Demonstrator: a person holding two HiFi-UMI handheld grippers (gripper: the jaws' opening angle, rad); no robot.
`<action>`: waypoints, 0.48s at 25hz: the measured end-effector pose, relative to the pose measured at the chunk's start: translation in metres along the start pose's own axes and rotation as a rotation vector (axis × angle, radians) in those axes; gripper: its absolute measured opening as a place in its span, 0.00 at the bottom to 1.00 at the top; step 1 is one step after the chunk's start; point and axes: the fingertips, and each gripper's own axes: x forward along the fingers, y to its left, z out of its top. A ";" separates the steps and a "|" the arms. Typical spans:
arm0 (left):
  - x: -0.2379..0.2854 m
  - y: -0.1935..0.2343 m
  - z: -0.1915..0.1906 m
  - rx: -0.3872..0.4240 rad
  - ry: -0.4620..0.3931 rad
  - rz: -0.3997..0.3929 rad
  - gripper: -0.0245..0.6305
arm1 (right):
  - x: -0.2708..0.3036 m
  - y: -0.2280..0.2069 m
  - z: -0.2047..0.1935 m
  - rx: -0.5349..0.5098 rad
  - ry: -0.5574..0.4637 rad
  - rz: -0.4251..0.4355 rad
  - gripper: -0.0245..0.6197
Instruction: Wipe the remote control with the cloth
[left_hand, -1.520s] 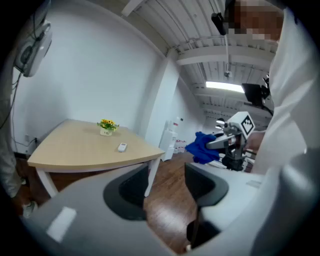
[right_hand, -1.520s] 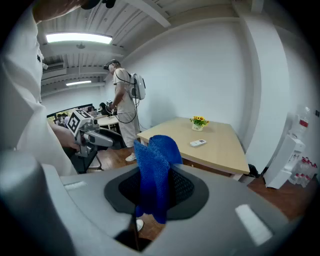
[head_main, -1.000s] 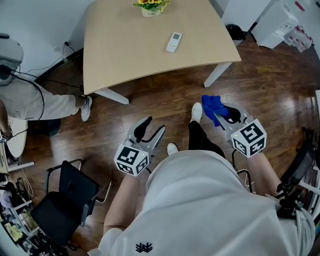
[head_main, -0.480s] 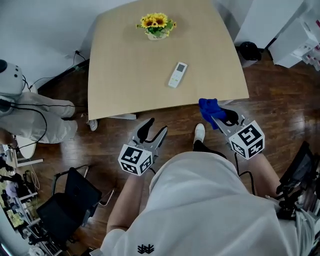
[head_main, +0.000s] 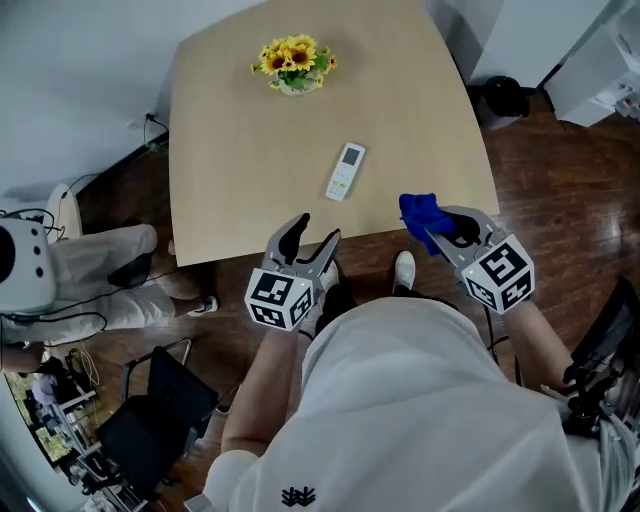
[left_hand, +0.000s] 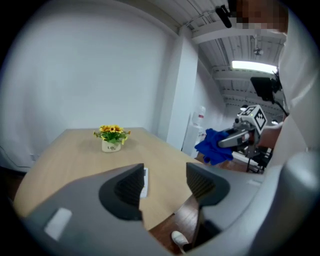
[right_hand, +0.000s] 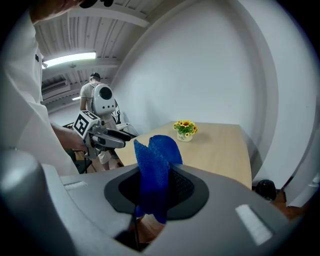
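The remote (head_main: 345, 171) lay on the bench (head_main: 230, 120), long axis near to far, just beyond and right of the left hand-held gripper (head_main: 313, 232), whose empty jaws had just been opening; the right hand-held gripper (head_main: 438, 228), farther off to the remote's right, pinched the cloth (head_main: 418, 212)

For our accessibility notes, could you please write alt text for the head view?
Seen from above, a person stands at a wooden table, right claw shut on a blue cloth, empty left claw just opening wider. A white remote control and potted yellow flowers sit on it.
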 end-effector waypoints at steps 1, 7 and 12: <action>0.008 0.004 -0.002 0.007 0.017 -0.008 0.45 | 0.001 -0.004 0.003 0.005 -0.006 -0.010 0.17; 0.061 0.029 -0.027 0.051 0.124 -0.017 0.52 | 0.001 -0.008 0.009 0.053 -0.022 -0.074 0.17; 0.107 0.062 -0.061 0.050 0.217 0.025 0.55 | 0.002 -0.008 0.007 0.059 0.005 -0.108 0.17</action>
